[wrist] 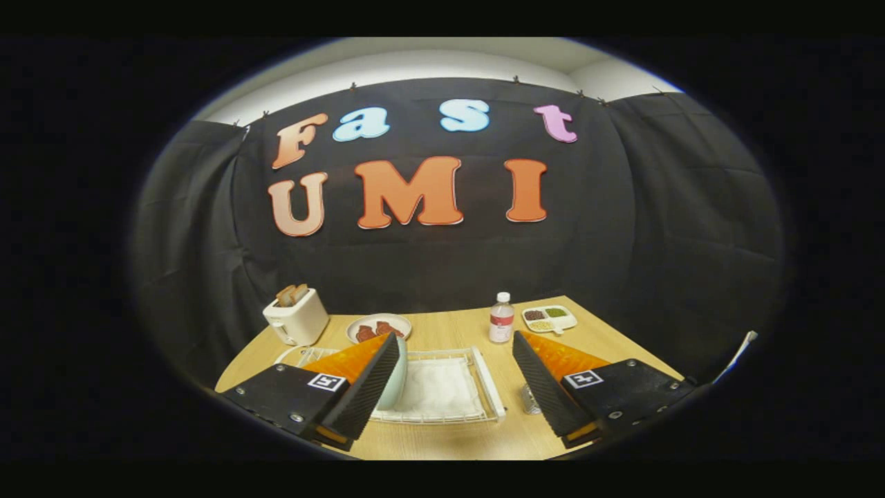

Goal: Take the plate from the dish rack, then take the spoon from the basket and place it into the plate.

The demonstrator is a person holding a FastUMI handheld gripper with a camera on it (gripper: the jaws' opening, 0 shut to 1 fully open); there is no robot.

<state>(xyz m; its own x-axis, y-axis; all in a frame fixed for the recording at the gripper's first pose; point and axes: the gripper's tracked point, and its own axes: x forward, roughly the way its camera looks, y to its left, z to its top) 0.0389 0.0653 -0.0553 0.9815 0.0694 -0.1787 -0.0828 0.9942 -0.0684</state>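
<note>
The wooden table (470, 443) carried everything, pale and smooth, with the dish rack (442, 391) as the anchor at its middle: a white wire frame around a white tray, set low and open-topped so a plate can be lifted straight out. And there was the plate (394, 380), pale green, standing on edge at the rack's left end, half hidden behind the left finger! The gripper (456, 377) hovered above the rack with its fingers wide apart, ribbed black pads (363, 394) facing inward, nothing between them but the tray — spread, by the look of it, to take that upright rim. Beyond the rack to the left stood a cream toaster (297, 318) with bread in its slots, beside it a round dish of reddish food (378, 327). Beyond the rack's right side stood a clear bottle (501, 319) and a small sectioned tray (550, 318). A small metallic thing (529, 400) sat just right of the rack; whether it was the basket, I couldn't tell.
</note>
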